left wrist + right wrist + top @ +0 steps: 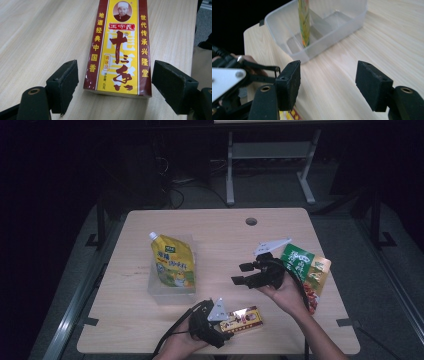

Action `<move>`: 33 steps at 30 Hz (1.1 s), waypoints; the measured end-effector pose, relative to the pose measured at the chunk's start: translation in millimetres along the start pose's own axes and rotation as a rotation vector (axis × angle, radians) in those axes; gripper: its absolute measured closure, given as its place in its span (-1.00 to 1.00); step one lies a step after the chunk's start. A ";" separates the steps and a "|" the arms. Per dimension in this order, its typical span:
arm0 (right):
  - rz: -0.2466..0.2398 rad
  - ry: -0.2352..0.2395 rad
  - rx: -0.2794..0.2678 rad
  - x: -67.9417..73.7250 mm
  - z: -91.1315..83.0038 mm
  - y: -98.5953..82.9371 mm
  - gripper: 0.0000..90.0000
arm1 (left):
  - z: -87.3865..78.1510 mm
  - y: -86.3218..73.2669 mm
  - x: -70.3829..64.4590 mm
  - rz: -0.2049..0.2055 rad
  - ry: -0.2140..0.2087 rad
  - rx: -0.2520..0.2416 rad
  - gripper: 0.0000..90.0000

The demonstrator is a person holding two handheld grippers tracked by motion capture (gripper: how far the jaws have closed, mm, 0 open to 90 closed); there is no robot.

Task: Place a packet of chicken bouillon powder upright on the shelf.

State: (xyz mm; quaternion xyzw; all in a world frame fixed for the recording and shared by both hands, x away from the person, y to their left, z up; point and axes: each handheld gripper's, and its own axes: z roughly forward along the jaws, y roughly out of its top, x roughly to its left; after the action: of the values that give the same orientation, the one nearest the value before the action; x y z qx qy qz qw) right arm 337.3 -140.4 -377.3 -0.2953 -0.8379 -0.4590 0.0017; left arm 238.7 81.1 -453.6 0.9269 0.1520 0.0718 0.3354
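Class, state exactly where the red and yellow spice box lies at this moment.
In the high view the spice box lies flat near the table's front edge, between the open left gripper's jaws and untouched by them.

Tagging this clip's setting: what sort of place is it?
Likely a lab or office data-collection station, not a kitchen: a bare wooden desk with a cable hole, a second desk frame behind, and loose cables on grey floor in a dark room.

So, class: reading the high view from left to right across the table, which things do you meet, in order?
Yellow pouch standing in the clear tub → left gripper at the red and yellow box → right gripper → green packet → orange packet.
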 end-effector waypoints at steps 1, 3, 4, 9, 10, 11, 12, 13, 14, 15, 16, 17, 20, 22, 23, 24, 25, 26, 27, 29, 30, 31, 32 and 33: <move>0.003 -0.007 0.000 -0.5 -2.3 -3.1 -0.22 | 0.8 0.4 0.7 0.013 0.008 0.002 -0.53; 0.011 -0.014 0.008 -1.6 -6.3 -8.1 -0.23 | 3.2 0.6 0.5 0.016 0.010 0.009 -0.51; 0.013 -0.021 0.005 -1.7 -9.5 -11.9 -0.23 | 4.5 0.8 0.4 0.014 0.008 0.012 -0.50; 0.025 -0.044 0.016 -2.3 -18.5 -26.2 -0.28 | 8.5 1.3 -1.8 0.031 0.010 0.032 -0.40; 0.026 -0.052 0.011 -2.1 -20.4 -29.5 -0.27 | 9.7 1.2 -3.0 0.023 0.013 0.027 -0.39; 0.027 -0.063 0.013 -2.0 -21.9 -32.5 -0.28 | 9.9 1.4 -3.3 0.023 0.013 0.029 -0.39; 0.027 -0.073 0.018 -1.8 -23.2 -35.3 -0.28 | 9.9 1.6 -3.2 0.023 0.014 0.029 -0.39; 0.029 -0.076 0.019 -1.8 -24.0 -37.4 -0.28 | 10.2 1.8 -2.6 0.021 0.012 0.029 -0.37; 0.037 -0.083 0.031 -1.7 -25.0 -40.1 -0.28 | 10.2 1.9 -2.5 0.020 0.012 0.030 -0.37; 0.035 -0.092 0.026 -1.6 -25.7 -42.4 -0.28 | 10.0 2.1 -2.6 0.021 0.012 0.032 -0.36; 0.038 -0.092 0.026 -1.7 -26.8 -44.3 -0.28 | 9.8 2.2 -2.8 0.020 0.010 0.034 -0.36; 0.043 -0.089 0.024 -2.4 -27.6 -46.2 -0.26 | 9.6 2.4 -3.1 0.018 0.008 0.034 -0.34; 0.068 -0.087 0.035 -3.6 -28.9 -50.1 -0.27 | 8.6 3.3 -2.9 0.006 -0.002 0.041 -0.31; 0.072 -0.088 0.031 -4.5 -28.6 -52.7 -0.28 | 8.4 3.5 -3.0 -0.001 -0.004 0.041 -0.30; 0.072 -0.088 0.034 -4.8 -28.4 -53.5 -0.29 | 8.4 3.6 -3.3 -0.004 -0.001 0.040 -0.30; 0.084 -0.083 0.043 -4.8 -27.4 -53.9 -0.30 | 8.3 3.6 -3.7 -0.005 0.003 0.039 -0.30; 0.085 -0.080 0.048 -5.0 -26.7 -54.2 -0.30 | 8.2 3.7 -4.3 -0.004 0.009 0.037 -0.29; 0.087 -0.080 0.051 -4.5 -26.2 -54.2 -0.30 | 7.8 3.9 -4.8 0.002 0.018 0.036 -0.29; 0.081 -0.084 0.054 -4.4 -25.6 -54.1 -0.31 | 7.4 4.0 -5.3 0.005 0.027 0.031 -0.29; 0.082 -0.082 0.054 -4.0 -24.4 -54.2 -0.32 | 5.8 4.6 -5.4 -0.010 0.032 0.010 -0.29; 0.085 -0.078 0.056 -4.1 -24.0 -54.3 -0.33 | 4.8 5.0 -4.9 -0.016 0.040 -0.003 -0.29; 0.085 -0.082 0.056 -4.0 -23.7 -54.5 -0.32 | 3.1 5.8 -4.0 -0.017 0.054 -0.007 -0.29; 0.090 -0.084 0.058 -3.7 -24.3 -54.8 -0.30 | 1.3 6.5 -3.9 -0.026 0.065 -0.009 -0.29; 0.091 -0.080 0.046 -4.2 -24.1 -55.4 -0.30 | -0.6 7.5 -3.6 -0.034 0.078 -0.012 -0.28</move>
State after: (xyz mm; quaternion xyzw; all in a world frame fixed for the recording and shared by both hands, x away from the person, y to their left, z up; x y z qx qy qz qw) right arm 306.8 -183.4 -407.1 -0.3512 -0.8333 -0.4269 -0.0042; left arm 236.9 74.8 -448.5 0.9187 0.1801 0.1030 0.3360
